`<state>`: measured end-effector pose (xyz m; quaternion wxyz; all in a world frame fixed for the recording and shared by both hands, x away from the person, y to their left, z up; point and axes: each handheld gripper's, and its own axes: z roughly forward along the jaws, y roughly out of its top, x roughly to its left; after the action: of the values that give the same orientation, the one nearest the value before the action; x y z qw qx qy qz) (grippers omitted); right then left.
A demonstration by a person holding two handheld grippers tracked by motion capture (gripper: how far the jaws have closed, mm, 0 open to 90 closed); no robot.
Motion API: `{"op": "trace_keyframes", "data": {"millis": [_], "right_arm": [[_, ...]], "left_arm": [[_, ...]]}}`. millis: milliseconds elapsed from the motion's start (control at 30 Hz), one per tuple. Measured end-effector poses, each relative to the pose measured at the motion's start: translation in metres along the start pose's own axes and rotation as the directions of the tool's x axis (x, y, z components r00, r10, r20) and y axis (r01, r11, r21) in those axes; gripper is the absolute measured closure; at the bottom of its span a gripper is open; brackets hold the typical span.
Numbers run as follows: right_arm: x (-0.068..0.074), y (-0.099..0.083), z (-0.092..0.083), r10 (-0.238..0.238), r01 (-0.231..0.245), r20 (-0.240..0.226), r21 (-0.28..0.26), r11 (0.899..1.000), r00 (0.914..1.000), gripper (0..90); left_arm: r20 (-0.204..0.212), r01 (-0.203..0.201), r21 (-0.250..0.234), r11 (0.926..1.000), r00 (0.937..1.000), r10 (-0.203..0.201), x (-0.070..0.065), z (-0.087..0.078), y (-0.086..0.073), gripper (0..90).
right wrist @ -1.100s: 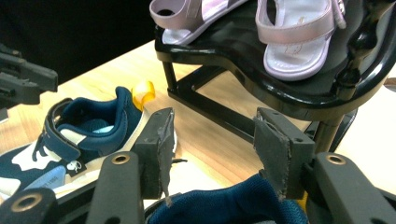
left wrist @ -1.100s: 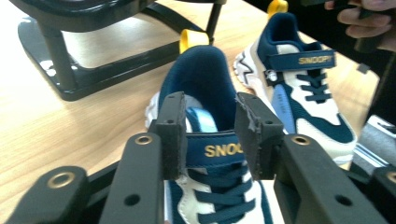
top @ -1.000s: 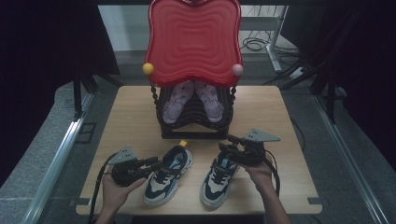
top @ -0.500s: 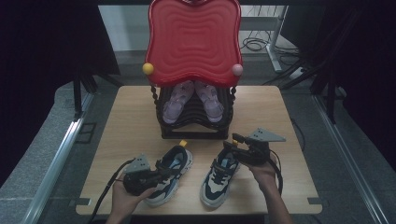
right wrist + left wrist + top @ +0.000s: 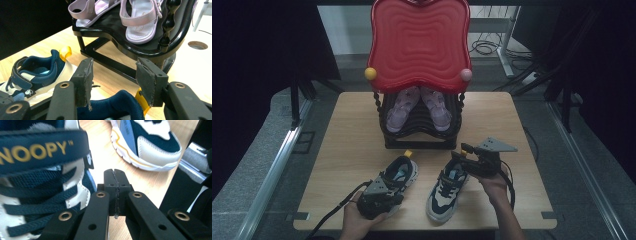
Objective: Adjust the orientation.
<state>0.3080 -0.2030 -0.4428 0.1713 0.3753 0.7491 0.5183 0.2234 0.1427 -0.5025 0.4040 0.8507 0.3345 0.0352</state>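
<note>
Wooden table [image 5: 347, 130] carries a black shoe rack [image 5: 419, 135] near its far middle, with a red wavy tray [image 5: 419, 42] standing up on top and a pair of pink sandals [image 5: 418, 107] on the rack's shelf. Two navy-and-white sneakers lie in front of the rack, toes toward the person, heels toward the rack.

Left sneaker [image 5: 399, 175] sits in front of the rack's left half. The person's left hand [image 5: 354, 220] comes up from the table's near edge and holds the left claw [image 5: 117, 185] low over this sneaker's toe end. Its jaws are pressed together with nothing between them, just beside the laces and the strap.

Right sneaker [image 5: 447, 187] lies in front of the rack's right half. The right hand [image 5: 494, 182] reaches in from the near right, forearm angled toward the rack, holding the right claw [image 5: 113, 77] level at the sneaker's heel. Its jaws are spread, one on each side of the navy heel collar, pads not touching it.
</note>
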Motion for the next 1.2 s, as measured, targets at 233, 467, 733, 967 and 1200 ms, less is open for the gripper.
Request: {"op": "trace_keyframes", "data": {"millis": [233, 467, 733, 967, 1200], "right_arm": [[0.000, -0.001, 0.002, 0.003, -0.003, 0.009, 0.008, 1.000, 1.0000, 48.0], [-0.001, -0.001, 0.001, 0.003, -0.003, 0.008, 0.008, 1.000, 1.0000, 47.6], [-0.003, -0.002, 0.001, 0.006, -0.006, 0.014, 0.008, 1.000, 0.9999, 47.4], [-0.005, -0.002, 0.000, 0.013, -0.013, 0.020, 0.003, 1.000, 0.9997, 47.2], [-0.007, -0.002, -0.001, 0.016, -0.016, 0.024, 0.000, 1.000, 0.9996, 46.8]], "left_arm": [[-0.010, -0.002, 0.060, 0.9982, 0.9999, 0.002, -0.005, 0.009, -0.006, 90.0], [-0.013, 0.005, 0.065, 0.9978, 0.9999, -0.004, -0.004, 0.010, -0.009, 90.0], [-0.022, 0.010, 0.074, 0.9972, 0.9997, -0.009, 0.002, 0.008, -0.011, 90.0], [-0.026, 0.019, 0.078, 0.9968, 0.9995, -0.017, 0.008, 0.004, -0.012, 90.0], [-0.021, 0.045, 0.092, 0.9947, 0.9989, -0.043, 0.019, -0.001, -0.015, 90.0]]}}
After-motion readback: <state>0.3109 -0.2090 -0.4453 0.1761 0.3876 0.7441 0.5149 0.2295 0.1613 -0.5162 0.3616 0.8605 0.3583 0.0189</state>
